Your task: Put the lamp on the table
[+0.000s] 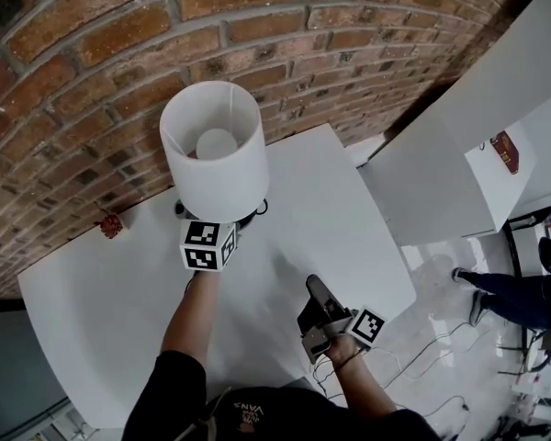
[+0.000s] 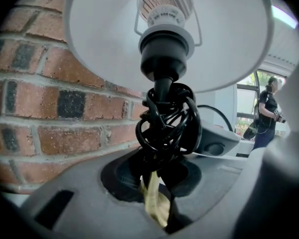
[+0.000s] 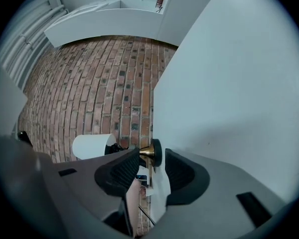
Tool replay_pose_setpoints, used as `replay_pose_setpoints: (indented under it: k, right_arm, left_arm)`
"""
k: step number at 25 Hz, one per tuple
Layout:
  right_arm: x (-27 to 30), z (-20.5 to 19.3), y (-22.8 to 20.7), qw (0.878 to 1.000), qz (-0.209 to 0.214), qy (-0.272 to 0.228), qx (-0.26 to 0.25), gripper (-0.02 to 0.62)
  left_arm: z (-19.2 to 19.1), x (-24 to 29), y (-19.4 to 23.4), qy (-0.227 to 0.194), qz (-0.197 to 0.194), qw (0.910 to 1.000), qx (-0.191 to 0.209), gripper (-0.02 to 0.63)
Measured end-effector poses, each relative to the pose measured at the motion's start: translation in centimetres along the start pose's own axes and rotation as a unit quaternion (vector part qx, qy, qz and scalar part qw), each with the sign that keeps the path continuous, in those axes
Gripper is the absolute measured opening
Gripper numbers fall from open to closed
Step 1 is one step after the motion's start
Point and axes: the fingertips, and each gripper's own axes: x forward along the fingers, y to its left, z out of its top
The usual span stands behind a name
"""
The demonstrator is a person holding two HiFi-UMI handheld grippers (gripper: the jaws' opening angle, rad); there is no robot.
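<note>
The left gripper (image 2: 154, 183) is clamped on the thin brass stem (image 2: 153, 203) of the lamp (image 1: 219, 191), just under a knot of black cord (image 2: 167, 123) wound round it. The lamp stands upright at the far side of the white table (image 1: 101, 310), close to the brick wall (image 1: 92, 53). Its black base (image 3: 156, 152) looks to be down on the tabletop, though from these angles it may be hanging just above it. The white shade (image 1: 191, 168) is open at the top and holds one pale bulb (image 1: 217, 143) in its middle, screwed into a black socket (image 2: 165, 54).

The right gripper (image 3: 153, 169) hovers over the near edge of the table, well apart from the lamp, with its jaws spread and nothing between them.

A small reddish thing (image 1: 113, 225) lies on the table to the left of the lamp, by the wall.
</note>
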Motion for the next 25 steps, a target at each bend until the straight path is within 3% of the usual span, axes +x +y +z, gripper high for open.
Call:
replay_pose_setpoints:
  k: [16, 25]
  right_arm:
    - [0.0, -1.0, -0.9, 1.0, -0.018, 0.003, -0.012, 0.149]
    - [-0.9, -2.1, 0.5, 1.0, -0.001, 0.007, -0.016, 0.149]
  left_arm:
    - [0.2, 0.0, 1.0, -0.062, 0.004, 0.9973, 0.039, 0.083]
    - [-0.8, -1.0, 1.3, -0.033, 0.029, 0.9979, 0.048, 0.145]
